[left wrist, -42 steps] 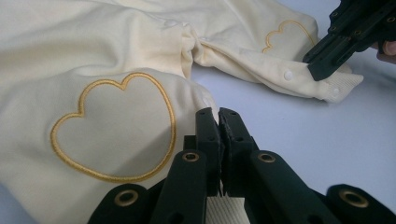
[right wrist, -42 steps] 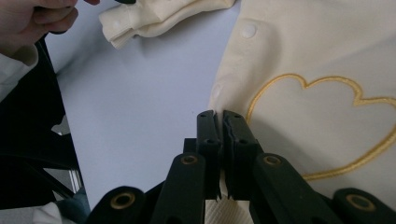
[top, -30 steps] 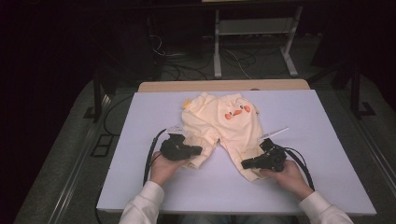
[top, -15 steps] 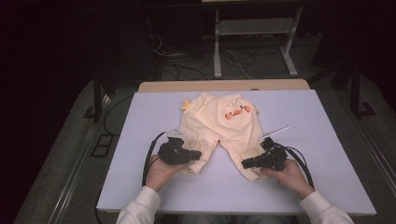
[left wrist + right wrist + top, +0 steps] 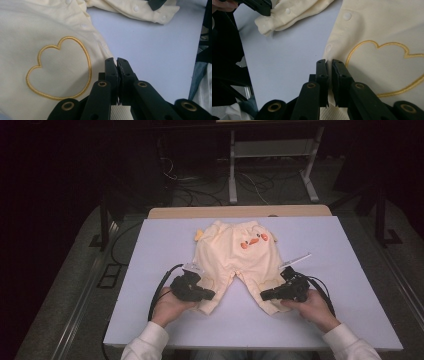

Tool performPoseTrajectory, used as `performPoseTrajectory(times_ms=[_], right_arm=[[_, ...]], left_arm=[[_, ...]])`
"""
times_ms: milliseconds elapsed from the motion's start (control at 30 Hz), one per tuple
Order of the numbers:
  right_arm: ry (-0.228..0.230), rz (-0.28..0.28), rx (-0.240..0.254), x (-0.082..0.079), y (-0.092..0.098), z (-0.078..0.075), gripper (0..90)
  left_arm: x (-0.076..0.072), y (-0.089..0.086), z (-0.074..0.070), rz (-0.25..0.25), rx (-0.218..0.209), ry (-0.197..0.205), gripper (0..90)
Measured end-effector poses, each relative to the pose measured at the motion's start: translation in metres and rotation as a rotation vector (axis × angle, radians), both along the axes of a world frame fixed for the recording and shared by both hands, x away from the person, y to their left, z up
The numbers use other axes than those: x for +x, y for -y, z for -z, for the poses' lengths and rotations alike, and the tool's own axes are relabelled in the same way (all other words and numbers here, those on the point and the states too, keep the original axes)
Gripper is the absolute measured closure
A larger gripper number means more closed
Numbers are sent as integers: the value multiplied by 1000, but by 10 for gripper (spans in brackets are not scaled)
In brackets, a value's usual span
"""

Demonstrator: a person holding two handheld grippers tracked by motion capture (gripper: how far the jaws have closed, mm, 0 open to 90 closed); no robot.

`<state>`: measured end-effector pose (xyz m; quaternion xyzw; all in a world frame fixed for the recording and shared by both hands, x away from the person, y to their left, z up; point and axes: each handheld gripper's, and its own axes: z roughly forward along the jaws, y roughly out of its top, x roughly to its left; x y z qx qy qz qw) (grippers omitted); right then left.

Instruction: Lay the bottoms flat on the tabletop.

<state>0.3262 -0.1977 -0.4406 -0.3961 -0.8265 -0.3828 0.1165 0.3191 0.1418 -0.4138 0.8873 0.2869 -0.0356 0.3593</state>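
Note:
Pale yellow baby trousers (image 5: 232,252) with an orange duck face lie flat on the white table (image 5: 150,270), waist at the far side and legs toward me. My left gripper (image 5: 211,295) is shut on the ribbed cuff of the left leg. My right gripper (image 5: 264,295) is shut on the cuff of the right leg. In the left gripper view the jaws (image 5: 116,60) meet over ribbed cloth beside an embroidered gold heart (image 5: 60,68). The right gripper view shows the same: jaws (image 5: 329,61) pinching the cuff next to a heart (image 5: 387,67), with the left gripper (image 5: 259,5) farther off.
A thin white strip (image 5: 296,259) lies on the table by the right leg. A wooden board (image 5: 240,212) runs along the table's far edge. Beyond it stand a metal frame (image 5: 270,150) and floor cables. Bare table lies on both sides of the trousers.
My left gripper has drifted slightly toward the near edge with the cuff in it. The right gripper has stayed put.

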Motion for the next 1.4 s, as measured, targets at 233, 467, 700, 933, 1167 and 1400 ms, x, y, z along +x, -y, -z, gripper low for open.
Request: performPoseTrajectory(times_ms=[233,467,700,933,1167,1400], right_arm=[[-15,-19,-15,0,-1,0,819],[39,-60,-20,-3,1,-10,624],[172,-18,-15,-5,6,-21,332],[280,63,-38,-6,13,-27,68],[331,130,-25,-10,31,-36,0],[342,193,-1,-18,52,-42,0]], left_arm=[[1,1,10,-8,5,-37,842],[0,-5,12,-30,-67,-49,513],[-2,-12,8,-92,-126,32,280],[-3,-17,8,-138,-144,135,33],[-6,-23,6,-170,-146,185,0],[-13,-40,-1,-210,-144,217,0]])
